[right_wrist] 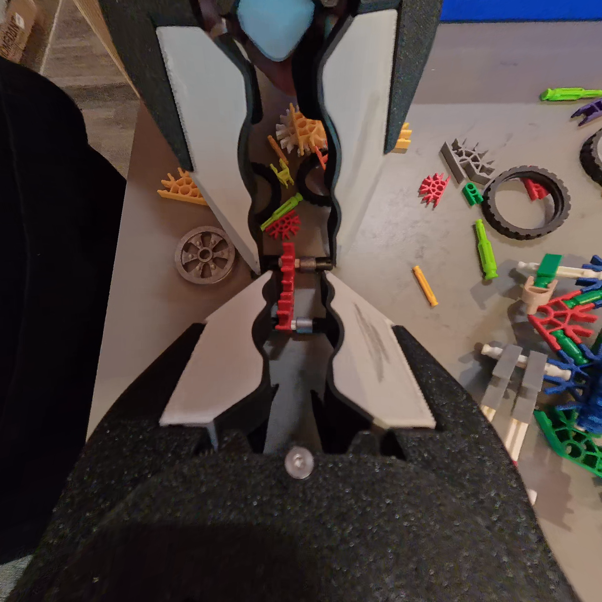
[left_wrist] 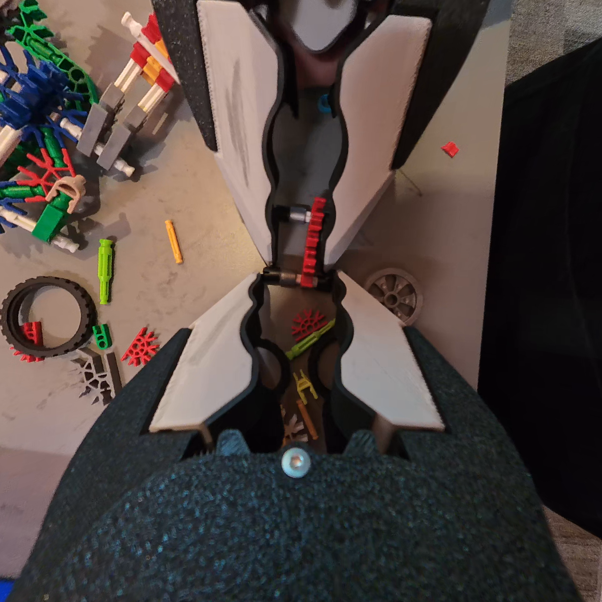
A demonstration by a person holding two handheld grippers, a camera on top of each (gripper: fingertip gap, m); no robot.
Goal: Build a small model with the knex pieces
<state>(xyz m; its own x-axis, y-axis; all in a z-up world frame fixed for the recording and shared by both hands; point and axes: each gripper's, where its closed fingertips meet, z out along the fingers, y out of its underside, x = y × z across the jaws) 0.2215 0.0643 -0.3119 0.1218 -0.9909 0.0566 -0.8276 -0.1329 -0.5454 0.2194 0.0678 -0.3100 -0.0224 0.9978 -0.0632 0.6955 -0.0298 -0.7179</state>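
Note:
A red toothed connector (left_wrist: 312,241) carries two short black rods with silver spacers, and hangs above the grey table between my two grippers, which face each other tip to tip. My left gripper (left_wrist: 298,277) is shut on the near rod (left_wrist: 290,279). My right gripper (right_wrist: 298,275) is shut on the other rod (right_wrist: 306,325), which sits a little back from its tips. The connector also shows in the right wrist view (right_wrist: 286,286). Each gripper shows opposite in the other's view, the right gripper (left_wrist: 298,264) and the left gripper (right_wrist: 296,264).
Loose pieces lie below: a red snowflake connector (left_wrist: 308,322), a grey wheel hub (left_wrist: 394,298), a black tyre (left_wrist: 45,317), a lime rod (left_wrist: 105,270), an orange rod (left_wrist: 173,241). A blue, green and red rod model (right_wrist: 570,358) stands aside. The table edge (left_wrist: 488,260) borders a dark object. My left and right fingertips are right by each other. From the left gripper's tips to the grey wheel hub (left_wrist: 394,298) is close to 4 cm. Seen from the right wrist view (right_wrist: 202,256) as well.

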